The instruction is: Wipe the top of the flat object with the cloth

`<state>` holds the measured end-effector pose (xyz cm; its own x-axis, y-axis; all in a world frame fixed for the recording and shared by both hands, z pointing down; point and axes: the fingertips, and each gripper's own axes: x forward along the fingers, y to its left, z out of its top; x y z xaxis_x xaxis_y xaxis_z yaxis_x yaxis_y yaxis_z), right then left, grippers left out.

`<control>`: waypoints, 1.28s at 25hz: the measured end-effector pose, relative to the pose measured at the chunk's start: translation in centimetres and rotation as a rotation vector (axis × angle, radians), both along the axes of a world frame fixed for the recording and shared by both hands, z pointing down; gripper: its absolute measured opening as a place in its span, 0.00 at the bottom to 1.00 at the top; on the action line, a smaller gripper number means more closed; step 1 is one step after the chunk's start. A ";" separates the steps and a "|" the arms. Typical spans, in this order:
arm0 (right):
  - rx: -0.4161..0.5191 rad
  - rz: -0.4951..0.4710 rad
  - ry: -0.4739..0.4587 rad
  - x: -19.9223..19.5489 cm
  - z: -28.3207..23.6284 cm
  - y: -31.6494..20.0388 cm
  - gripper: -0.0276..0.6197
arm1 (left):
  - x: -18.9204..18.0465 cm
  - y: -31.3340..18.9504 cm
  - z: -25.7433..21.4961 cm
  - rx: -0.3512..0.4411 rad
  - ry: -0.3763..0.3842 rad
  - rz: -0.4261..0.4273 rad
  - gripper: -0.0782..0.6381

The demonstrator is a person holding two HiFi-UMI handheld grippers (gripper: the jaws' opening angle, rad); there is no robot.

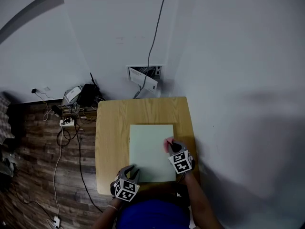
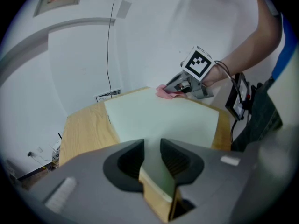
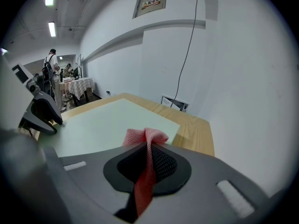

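Note:
A pale green flat board lies on a small wooden table. My left gripper is at the board's near left corner. In the left gripper view its jaws are shut on that corner of the board. My right gripper is over the board's right side, shut on a pink cloth. The right gripper view shows the cloth pinched between the jaws, its bunched end resting on the board near the far right corner.
An open wall box with a cable running up sits behind the table. Cables and a power strip lie on the wooden floor to the left. A white wall stands close on the right. A black device hangs by the table's near right side.

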<state>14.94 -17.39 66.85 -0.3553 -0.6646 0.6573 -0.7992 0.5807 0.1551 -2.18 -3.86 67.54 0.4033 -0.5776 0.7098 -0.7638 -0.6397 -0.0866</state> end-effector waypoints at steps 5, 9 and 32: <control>0.003 0.012 -0.007 0.1 0.1 0.0 0.07 | 0.1 0.0 0.0 0.002 0.000 -0.002 0.26; 0.006 0.027 -0.015 0.2 0.1 -0.1 0.07 | 0.1 -0.1 0.0 0.003 0.003 -0.003 0.26; 0.133 -0.017 -0.247 -4.4 -8.4 2.8 0.07 | -0.1 0.0 -0.2 0.014 0.035 0.018 0.26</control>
<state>10.58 -14.59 58.47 -0.5057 -0.7317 0.4571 -0.8127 0.5818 0.0323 -2.30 -3.81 67.39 0.4382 -0.5798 0.6869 -0.7545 -0.6526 -0.0695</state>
